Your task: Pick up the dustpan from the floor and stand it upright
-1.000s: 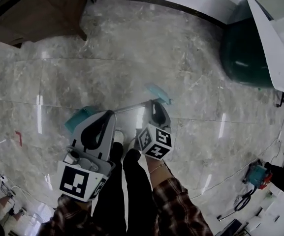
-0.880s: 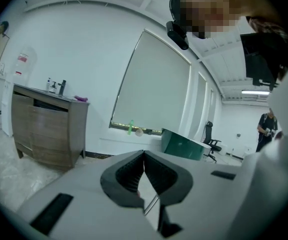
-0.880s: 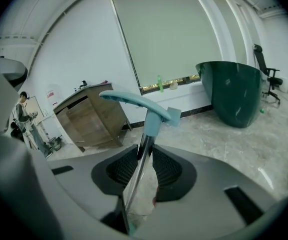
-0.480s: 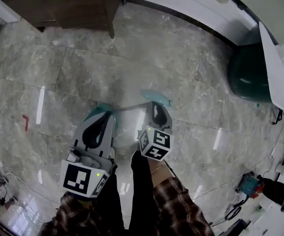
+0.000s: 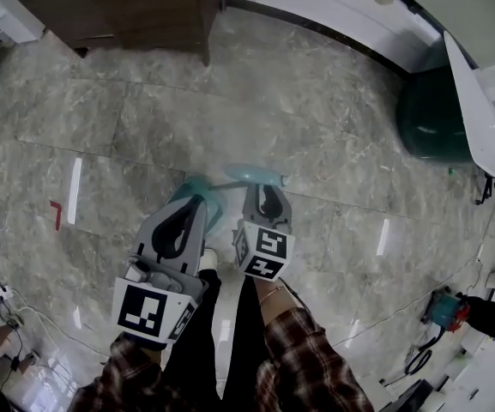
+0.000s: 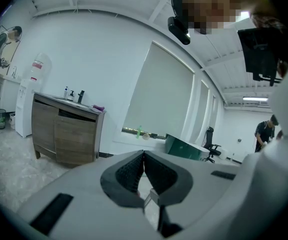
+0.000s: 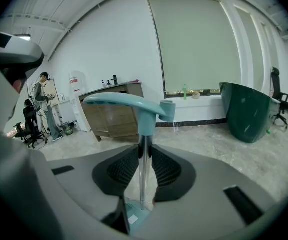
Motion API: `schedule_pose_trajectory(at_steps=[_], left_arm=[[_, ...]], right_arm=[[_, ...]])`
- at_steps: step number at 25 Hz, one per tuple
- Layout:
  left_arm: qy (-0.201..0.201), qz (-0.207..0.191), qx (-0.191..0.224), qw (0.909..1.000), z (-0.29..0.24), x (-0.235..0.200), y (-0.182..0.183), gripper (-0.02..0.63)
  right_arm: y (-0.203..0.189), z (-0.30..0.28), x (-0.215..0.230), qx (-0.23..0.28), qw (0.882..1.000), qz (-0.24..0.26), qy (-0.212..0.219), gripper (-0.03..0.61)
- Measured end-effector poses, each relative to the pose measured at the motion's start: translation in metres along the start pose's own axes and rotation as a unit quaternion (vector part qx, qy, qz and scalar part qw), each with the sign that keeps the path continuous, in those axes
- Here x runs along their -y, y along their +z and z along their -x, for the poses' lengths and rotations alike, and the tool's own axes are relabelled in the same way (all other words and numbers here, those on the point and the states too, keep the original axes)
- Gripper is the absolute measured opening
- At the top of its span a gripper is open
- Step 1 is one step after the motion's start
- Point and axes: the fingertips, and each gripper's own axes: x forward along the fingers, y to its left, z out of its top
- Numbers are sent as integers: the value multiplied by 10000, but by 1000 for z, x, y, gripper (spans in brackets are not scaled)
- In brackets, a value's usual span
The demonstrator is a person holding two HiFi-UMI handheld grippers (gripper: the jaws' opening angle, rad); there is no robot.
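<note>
Dustpan (image 5: 200,189) first, from the grip outward: clamped by its thin metal rod (image 7: 143,176) between the ribbed pads (image 7: 123,168) of the right claw (image 7: 143,156), jaws about half-way in and just now closing further onto that rod, teal grip (image 7: 129,104) standing above the pads and the pan end tucked low under the claw's body. Keep that squeeze firm enough to stop the smooth rod sliding or spinning, and hold near the grip end as now, for leverage over the likely heavier pan. Leave the left claw (image 6: 144,156) unchanged, tips pressed together with nothing between them, riding just beside the right one and over the pan end in the head view; ready, probably, to serve as a blunt prod against the pan's back for steadying any swing. From above: rod slanting from the grip by the right claw across to the pan by the left, all over bare stone floor (image 5: 316,127), well apart from the wooden cabinet (image 5: 144,7) and the dark green tub (image 5: 427,110). Pan's lip touching the floor or hanging just clear: impossible to tell. Bring the rod upright before lowering, set the pan's base square on the stone, then ease the jaws only a little to test the balance; likely to tip toward the grip side on a hasty release.
</note>
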Motion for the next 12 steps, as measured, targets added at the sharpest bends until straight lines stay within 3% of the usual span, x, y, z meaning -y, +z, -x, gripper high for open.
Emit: schedule_pose_trajectory(at_steps=[12], left_arm=[[-218, 117, 61, 9997, 29, 11, 0, 11]], right_arm=[[-21, 20, -44, -340, 9986, 190, 366, 92]])
